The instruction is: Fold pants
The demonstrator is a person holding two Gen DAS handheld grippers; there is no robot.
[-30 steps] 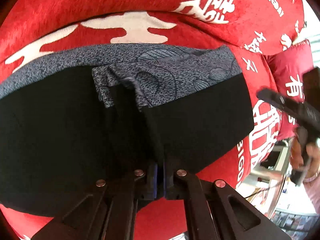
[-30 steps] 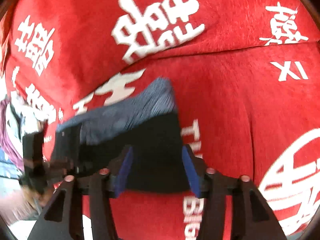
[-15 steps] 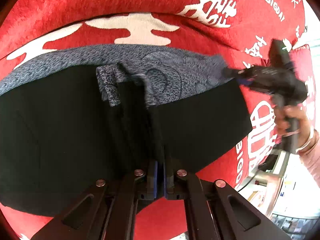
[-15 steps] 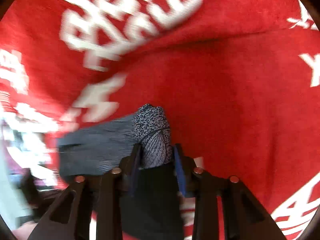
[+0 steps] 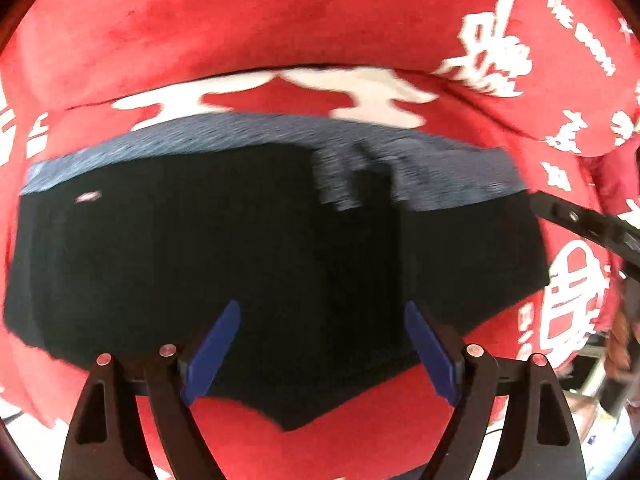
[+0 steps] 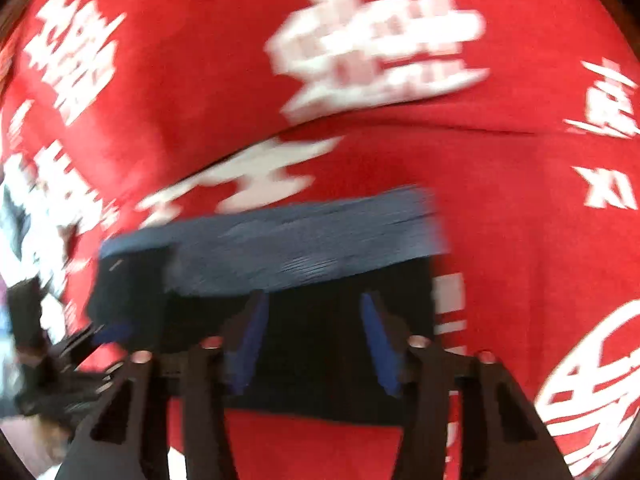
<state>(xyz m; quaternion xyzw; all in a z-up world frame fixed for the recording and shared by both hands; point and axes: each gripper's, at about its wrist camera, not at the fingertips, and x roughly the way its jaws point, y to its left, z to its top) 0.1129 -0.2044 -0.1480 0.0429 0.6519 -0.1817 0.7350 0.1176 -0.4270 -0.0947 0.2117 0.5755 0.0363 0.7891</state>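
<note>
The black pants [image 5: 280, 260] lie folded flat on the red sofa cover, with a grey-blue patterned band [image 5: 240, 136] along the far edge. My left gripper [image 5: 322, 306] hovers over their near edge. Its jaws are opening wide and the blue pads touch no cloth. In the right wrist view the pants [image 6: 304, 240] are blurred by motion. My right gripper [image 6: 314, 298] hangs above their black part, jaws closing, pads apart with fabric showing below them but not pinched. The right gripper [image 5: 592, 232] also shows at the pants' right end.
The red sofa cover [image 5: 280, 40] with white characters lies under and behind the pants, and its back cushion [image 6: 200, 60] rises beyond them. A person's hand [image 5: 620, 332] is at the right edge. A pale floor shows past the sofa's front at the lower corners.
My left gripper has opened, let go of the black fabric and lifted. My right gripper has released the patterned corner, its pads are wider apart, and it has swung sideways over the pants.
</note>
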